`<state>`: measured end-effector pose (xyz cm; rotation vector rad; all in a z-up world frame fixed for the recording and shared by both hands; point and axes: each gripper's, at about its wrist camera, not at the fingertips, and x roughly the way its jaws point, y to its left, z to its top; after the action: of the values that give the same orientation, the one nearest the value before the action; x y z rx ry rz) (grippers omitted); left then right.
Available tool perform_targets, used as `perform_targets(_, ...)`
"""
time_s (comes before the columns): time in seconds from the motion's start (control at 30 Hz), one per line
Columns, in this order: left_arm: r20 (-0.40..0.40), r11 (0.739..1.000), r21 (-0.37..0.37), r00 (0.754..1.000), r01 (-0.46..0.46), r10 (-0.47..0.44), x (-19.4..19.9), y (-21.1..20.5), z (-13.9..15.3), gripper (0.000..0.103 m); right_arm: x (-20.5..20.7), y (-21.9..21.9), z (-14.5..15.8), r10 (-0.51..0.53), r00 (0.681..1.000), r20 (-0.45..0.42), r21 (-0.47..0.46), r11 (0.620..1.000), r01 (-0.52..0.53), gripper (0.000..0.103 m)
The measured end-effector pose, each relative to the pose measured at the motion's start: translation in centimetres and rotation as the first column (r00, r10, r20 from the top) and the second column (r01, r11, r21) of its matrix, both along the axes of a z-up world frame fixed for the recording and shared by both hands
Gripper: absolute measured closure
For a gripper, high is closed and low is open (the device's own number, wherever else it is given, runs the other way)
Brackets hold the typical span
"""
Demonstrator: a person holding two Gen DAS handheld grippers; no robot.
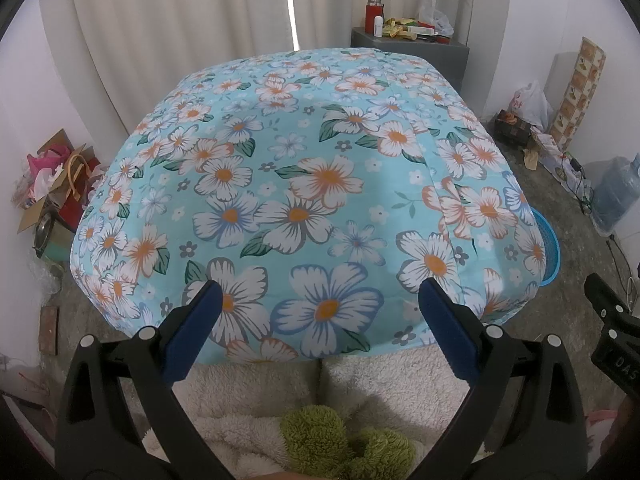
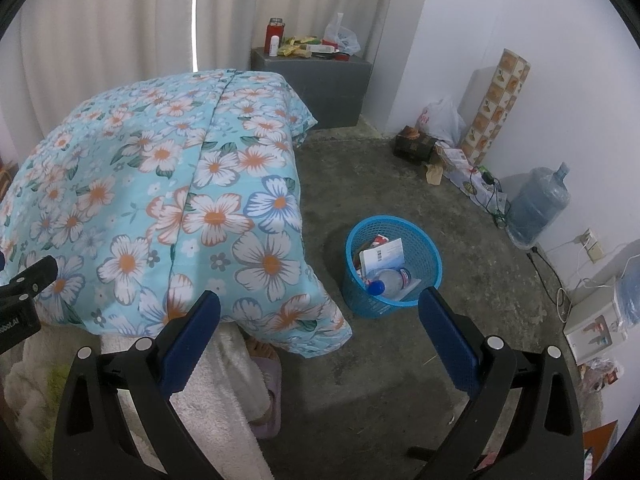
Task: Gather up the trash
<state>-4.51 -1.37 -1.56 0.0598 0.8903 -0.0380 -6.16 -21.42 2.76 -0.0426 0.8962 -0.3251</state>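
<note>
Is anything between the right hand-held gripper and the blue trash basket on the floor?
Nothing visible. The right hand-held gripper is open and empty, and only bare concrete floor lies between it and the blue basket. The floral bedspread hangs to the basket's left, apart from it.

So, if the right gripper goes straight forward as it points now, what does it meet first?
Probably the bare concrete floor between the floral cover and the blue basket; the open right gripper holds nothing. Depth is unclear.
</note>
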Motion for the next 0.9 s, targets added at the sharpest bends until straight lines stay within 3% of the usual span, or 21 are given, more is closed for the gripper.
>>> perform_targets(0.9,-0.003,1.0,-0.002,1.0,0.001,-0.001,-0.01,0.11,-0.12,0.009,0.09,0.74,-0.03,0.003,1.0,0.0,-0.002,1.0,-0.003,0.007)
